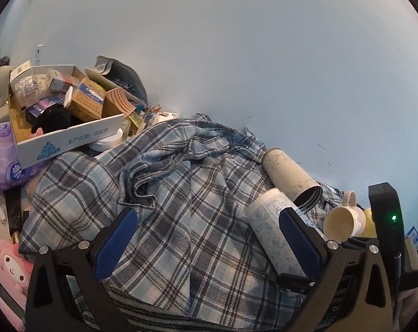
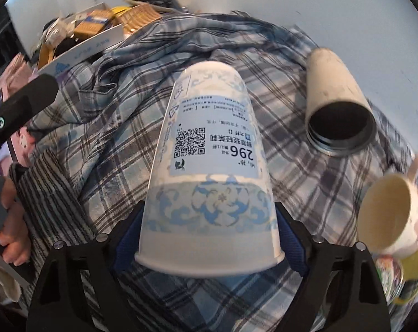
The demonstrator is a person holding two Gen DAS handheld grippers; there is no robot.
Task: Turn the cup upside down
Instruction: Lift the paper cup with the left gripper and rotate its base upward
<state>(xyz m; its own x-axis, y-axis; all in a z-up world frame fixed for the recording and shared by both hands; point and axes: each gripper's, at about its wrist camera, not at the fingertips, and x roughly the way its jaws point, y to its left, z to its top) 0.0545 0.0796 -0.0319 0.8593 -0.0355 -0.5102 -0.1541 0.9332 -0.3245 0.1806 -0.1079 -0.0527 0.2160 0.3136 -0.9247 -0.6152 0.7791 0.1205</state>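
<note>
Left wrist view: My left gripper is spread wide with nothing between its blue pads, held over the plaid shirt. From here the paper cup shows at the right, partly hidden behind my own right-hand finger, closed base pointing up and left. Beyond it lie the open flask on its side and the mug.

Right wrist view: My right gripper is clamped on the paper cup near its rim, which sits nearest the camera with the base pointing away. The order label reads upside down.

Step in hand: I judge the flip is mostly made; the cup is inverted in my grip but not set down.

Next move: Lower the rim flat onto the shirt, then let go. The cloth is rumpled, so it may tip.

Only in left view: The cardboard box of clutter and the tissue pack.

Only in right view: The label and the rim, plus my hand on the left tool's handle.
</note>
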